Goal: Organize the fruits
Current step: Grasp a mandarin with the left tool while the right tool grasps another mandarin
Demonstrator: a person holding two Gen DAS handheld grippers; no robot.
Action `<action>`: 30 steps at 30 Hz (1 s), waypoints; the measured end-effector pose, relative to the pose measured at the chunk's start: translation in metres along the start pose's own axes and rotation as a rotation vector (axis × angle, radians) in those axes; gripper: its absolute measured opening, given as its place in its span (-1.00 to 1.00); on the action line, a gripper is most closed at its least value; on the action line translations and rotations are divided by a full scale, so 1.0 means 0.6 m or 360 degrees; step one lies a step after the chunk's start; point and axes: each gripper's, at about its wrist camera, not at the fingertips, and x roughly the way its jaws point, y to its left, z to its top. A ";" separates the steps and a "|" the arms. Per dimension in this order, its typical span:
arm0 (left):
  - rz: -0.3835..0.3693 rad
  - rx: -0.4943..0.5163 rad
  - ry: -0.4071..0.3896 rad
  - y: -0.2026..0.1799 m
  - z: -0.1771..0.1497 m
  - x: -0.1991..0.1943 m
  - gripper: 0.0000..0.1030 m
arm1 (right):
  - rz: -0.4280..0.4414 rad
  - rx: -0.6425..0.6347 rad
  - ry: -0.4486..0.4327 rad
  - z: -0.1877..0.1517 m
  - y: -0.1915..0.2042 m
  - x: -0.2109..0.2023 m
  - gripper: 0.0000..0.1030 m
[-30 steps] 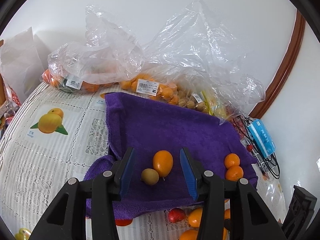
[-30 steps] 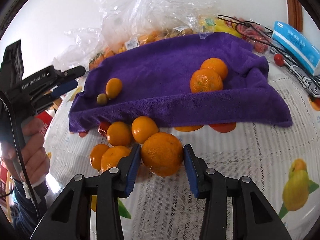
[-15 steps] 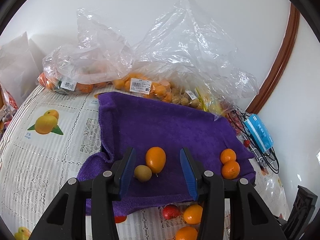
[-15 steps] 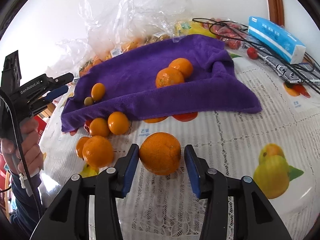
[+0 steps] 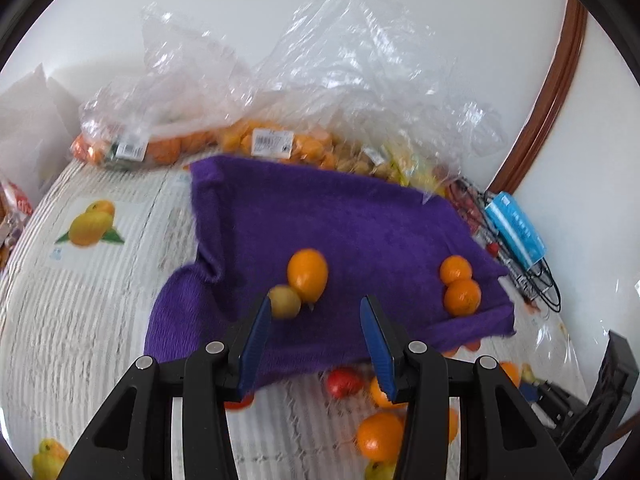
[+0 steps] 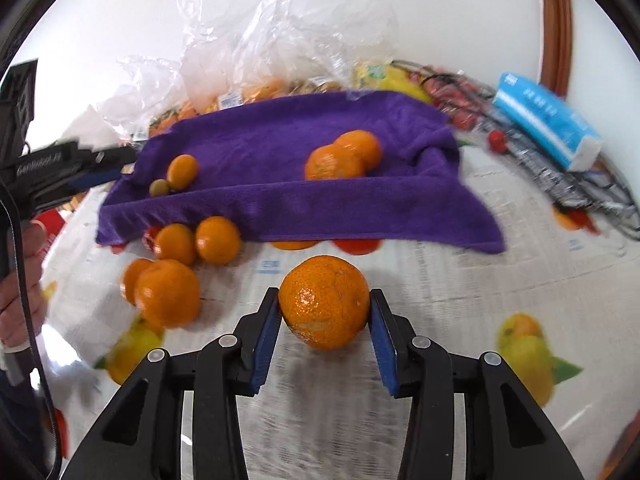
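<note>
The right tongs [image 6: 324, 312] clamp a large mandarin [image 6: 324, 300] just above the surface [image 6: 440, 300], in front of the purple towel [image 6: 280, 136]. The step looks like carrying it to the two mandarins [image 6: 342, 156] already on the towel: lift, clear the front fold, set down beside them. The left tongs [image 5: 316, 328] hang open and empty near a kumquat [image 5: 307, 274]. Clear plastic bags [image 5: 260, 144] behind hold more fruit.

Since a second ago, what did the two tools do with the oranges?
The right tool carried its big orange away from the loose oranges to the right, still squeezing it. The left tool stayed open and drifted sideways above the purple towel. The fruits on the towel stayed put.
</note>
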 end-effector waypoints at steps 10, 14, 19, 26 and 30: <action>-0.0074 0.0089 0.0167 -0.024 -0.079 -0.007 -0.18 | 0.0044 0.0101 -0.0009 0.000 -0.033 -0.001 -0.16; -0.0080 0.0139 0.0176 -0.049 -0.093 -0.012 -0.18 | 0.0082 0.0134 -0.0022 -0.001 -0.040 -0.005 -0.16; -0.0071 0.0147 0.0223 -0.065 -0.102 -0.005 -0.26 | 0.0086 0.0146 -0.0024 -0.003 -0.041 -0.006 -0.16; -0.0036 0.0149 0.0263 -0.066 -0.121 0.008 -0.34 | 0.0128 0.0148 -0.0005 -0.003 -0.040 -0.002 -0.16; 0.0012 0.0173 0.0212 -0.072 -0.119 0.012 -0.41 | 0.0136 0.0155 -0.0006 -0.004 -0.041 -0.002 -0.16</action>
